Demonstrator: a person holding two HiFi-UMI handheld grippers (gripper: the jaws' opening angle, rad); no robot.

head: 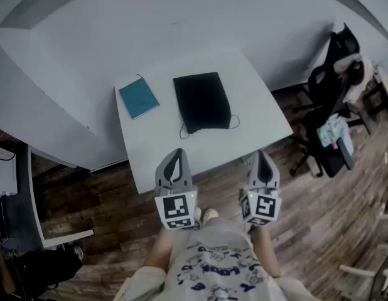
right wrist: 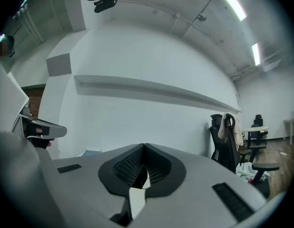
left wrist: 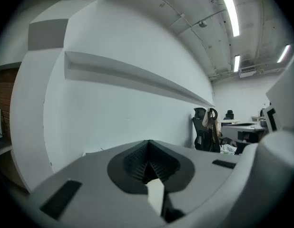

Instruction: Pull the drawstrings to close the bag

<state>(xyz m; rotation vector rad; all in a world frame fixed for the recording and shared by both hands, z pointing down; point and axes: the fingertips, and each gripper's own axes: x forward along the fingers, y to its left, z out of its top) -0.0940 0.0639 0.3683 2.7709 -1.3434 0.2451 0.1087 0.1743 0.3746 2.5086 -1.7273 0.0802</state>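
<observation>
A black drawstring bag (head: 201, 102) lies flat on the white table (head: 257, 115), its mouth toward me. Thin cord loops (head: 183, 132) stick out at both near corners. My left gripper (head: 176, 158) hovers at the table's near edge, short of the bag, jaws shut with nothing in them. My right gripper (head: 262, 160) hangs just off the near right edge, also shut and empty. In the left gripper view the gripper (left wrist: 148, 144) shows its tips together, pointing at the white wall. The right gripper view shows that gripper (right wrist: 143, 148) the same way.
A teal notebook (head: 139, 97) lies on the table left of the bag. A black office chair (head: 332, 99) with clothes on it stands to the right on the wood floor. A white wall with a ledge (left wrist: 137, 75) rises behind the table.
</observation>
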